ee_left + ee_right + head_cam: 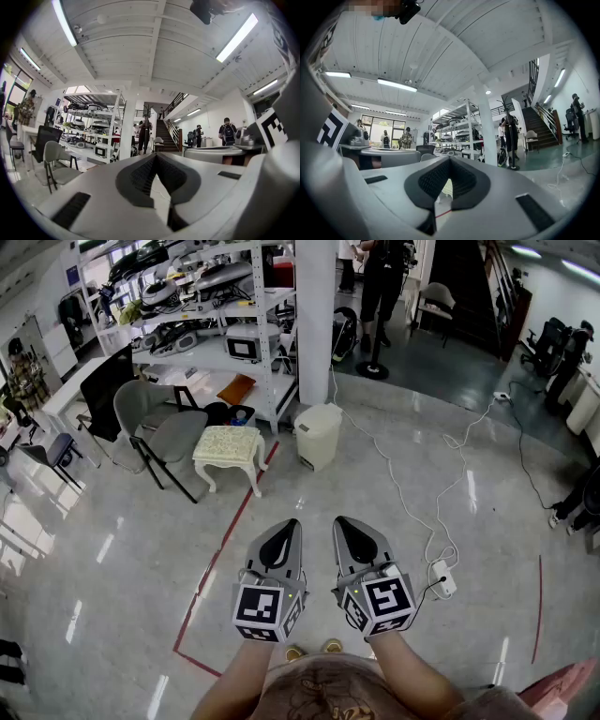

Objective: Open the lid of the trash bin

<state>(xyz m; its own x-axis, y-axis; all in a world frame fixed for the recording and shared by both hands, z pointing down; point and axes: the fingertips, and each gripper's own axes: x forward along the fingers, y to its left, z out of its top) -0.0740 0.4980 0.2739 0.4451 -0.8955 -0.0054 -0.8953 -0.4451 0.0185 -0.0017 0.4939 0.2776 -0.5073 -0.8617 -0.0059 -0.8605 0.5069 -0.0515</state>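
A wide, open room with a polished pale grey floor (103,615) that throws back the ceiling lights fills the head view. A red tape line (220,559) runs across the floor from the near left toward the far middle. At the far left stands a white shelving rack (220,329) loaded with equipment, and just to its right is a square white column (315,324). A dark staircase (469,287) rises at the far right, and a person in dark clothes (382,282) stands on the far floor beside it.

In front of the rack are a grey chair (161,430) and, to its right, a low white stool (230,448) with a patterned cushion. The trash bin (318,435), cream-coloured, sits on the floor at the foot of the column, just right of the stool, with its lid down. It is well apart from both tools.

The left hand-held gripper (284,532) and the right hand-held gripper (349,527) are side by side near the person, above bare floor, pointing toward the bin. Each has its jaws brought together at the tips, with nothing between them.

A white cable (403,493) snakes over the floor on the right to a white power strip (443,577) near the right tool
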